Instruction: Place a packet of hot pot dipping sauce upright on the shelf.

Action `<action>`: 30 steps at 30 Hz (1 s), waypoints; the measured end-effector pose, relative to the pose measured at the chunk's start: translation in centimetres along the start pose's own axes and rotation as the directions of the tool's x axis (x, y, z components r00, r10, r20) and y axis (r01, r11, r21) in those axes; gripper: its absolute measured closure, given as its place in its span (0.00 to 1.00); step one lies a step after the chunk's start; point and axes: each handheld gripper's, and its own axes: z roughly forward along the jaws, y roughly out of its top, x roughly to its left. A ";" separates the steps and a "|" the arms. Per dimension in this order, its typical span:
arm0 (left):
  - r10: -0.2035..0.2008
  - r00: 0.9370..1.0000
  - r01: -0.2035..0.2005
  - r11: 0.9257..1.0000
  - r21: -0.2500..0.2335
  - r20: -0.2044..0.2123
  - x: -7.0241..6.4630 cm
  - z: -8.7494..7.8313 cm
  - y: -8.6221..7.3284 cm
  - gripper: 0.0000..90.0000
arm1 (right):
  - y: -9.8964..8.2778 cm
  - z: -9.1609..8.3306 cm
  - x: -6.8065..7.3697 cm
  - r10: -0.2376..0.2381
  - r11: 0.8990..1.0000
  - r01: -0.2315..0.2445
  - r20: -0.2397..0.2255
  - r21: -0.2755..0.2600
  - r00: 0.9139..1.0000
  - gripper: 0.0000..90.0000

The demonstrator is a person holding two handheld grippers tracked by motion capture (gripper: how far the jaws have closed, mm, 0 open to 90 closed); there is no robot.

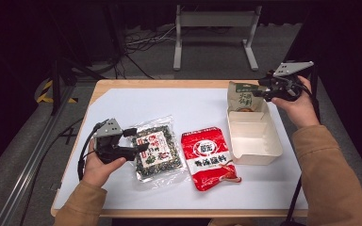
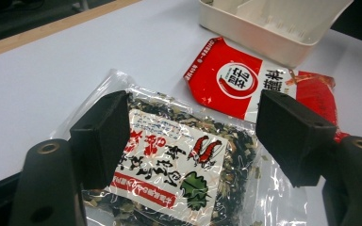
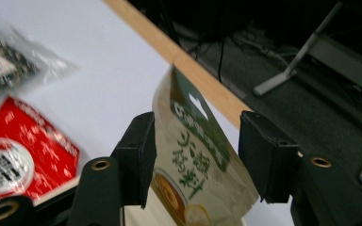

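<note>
Green pouch (image 3: 193,160) stands between the right gripper's (image 3: 195,155) parted, unpressing fingers (image 3: 136,150).

Seaweed packet (image 2: 184,169): glossy clear plastic, crinkled, between left gripper (image 2: 193,136) pads
Red sachet (image 2: 245,84): shiny plastic film
Box (image 1: 253,136): matt cream plastic (smooth)
Green pouch (image 3: 193,165): satin, between right gripper (image 3: 195,155) pads
Tabletop (image 1: 179,103): matt white, wood-edged

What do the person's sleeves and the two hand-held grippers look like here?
Both sleeves are tan. Each gripper, left and right, is black with blocky jaws, brass-ringed holes, a grey three-cornered plate on top and a black cable.
</note>
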 end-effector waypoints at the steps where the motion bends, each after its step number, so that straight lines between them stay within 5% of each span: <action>1: 0.000 1.000 0.000 1.000 0.000 0.000 0.0 0.2 0.0 0.30 | 0.1 -0.3 0.0 0.012 1.000 -0.012 -0.003 -0.026 1.000 0.52; 6: -0.008 1.000 0.007 1.000 0.021 0.015 0.0 0.9 0.1 0.27 | 0.8 -1.8 0.8 0.019 0.997 -0.016 0.035 -0.072 0.999 0.48; 14: 0.010 1.000 -0.010 0.999 0.037 0.002 -1.1 1.7 0.7 0.27 | 1.4 -3.5 3.1 0.036 0.993 -0.034 0.024 -0.112 0.999 0.45; 23: -0.010 1.000 0.009 0.999 0.052 0.022 -1.3 2.5 1.1 0.28 | 0.9 -4.9 6.6 0.090 0.981 -0.101 -0.070 -0.166 0.993 0.47; 30: -0.011 1.000 0.011 0.999 0.051 0.014 -1.6 2.8 1.5 0.33 | 0.3 -5.8 9.2 0.069 0.975 -0.090 -0.106 -0.205 0.992 0.48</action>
